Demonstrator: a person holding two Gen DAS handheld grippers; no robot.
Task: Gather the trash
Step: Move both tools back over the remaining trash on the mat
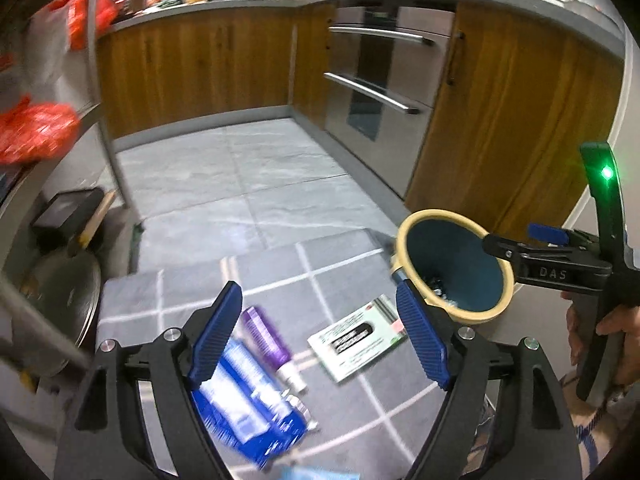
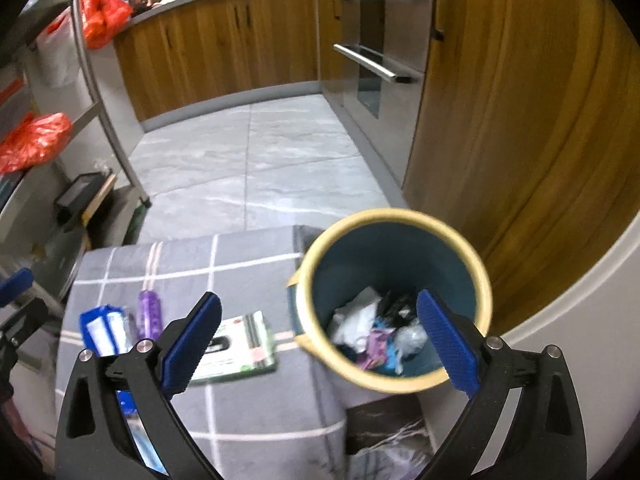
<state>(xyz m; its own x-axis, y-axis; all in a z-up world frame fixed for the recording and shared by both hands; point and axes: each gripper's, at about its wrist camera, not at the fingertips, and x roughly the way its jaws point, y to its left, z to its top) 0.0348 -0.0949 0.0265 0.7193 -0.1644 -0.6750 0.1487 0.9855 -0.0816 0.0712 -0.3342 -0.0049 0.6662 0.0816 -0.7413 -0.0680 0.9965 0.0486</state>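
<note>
Bin [image 2: 394,240] under right gripper [image 2: 320,340], jaws apart

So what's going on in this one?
A person holding a gripper in each hand is clearing trash off a grey checked cloth. Both the left gripper and right gripper are open and empty. The bin already holds crumpled scraps; a blue box, purple tube and green-white packet remain.
</note>
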